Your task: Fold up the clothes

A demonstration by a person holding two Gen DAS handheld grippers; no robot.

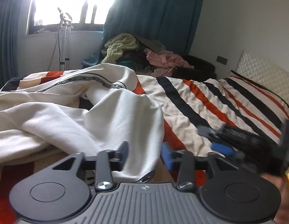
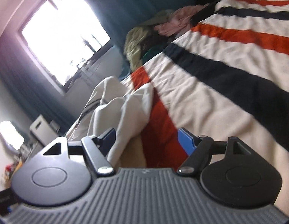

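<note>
A cream-white garment [image 1: 73,115] with a printed black trim band lies crumpled on the striped bedspread [image 1: 196,100]. My left gripper [image 1: 145,155] is open, and the garment's lower hem hangs down between its blue-padded fingers. To the right, low over the bedspread, the right gripper [image 1: 213,140] shows up blurred, with part of a hand behind it. The right wrist view is tilted: the right gripper [image 2: 148,140] stands wide open, and a fold of the garment [image 2: 122,115] reaches in beside its left finger [image 2: 109,136]. The bedspread [image 2: 215,85] fills the space to its right.
A heap of other clothes [image 1: 140,56], pale green, pink and dark, lies at the far side of the bed under teal curtains [image 1: 155,15]. A metal stand [image 1: 65,41] is by the bright window. A quilted headboard [image 1: 264,72] borders the bed on the right.
</note>
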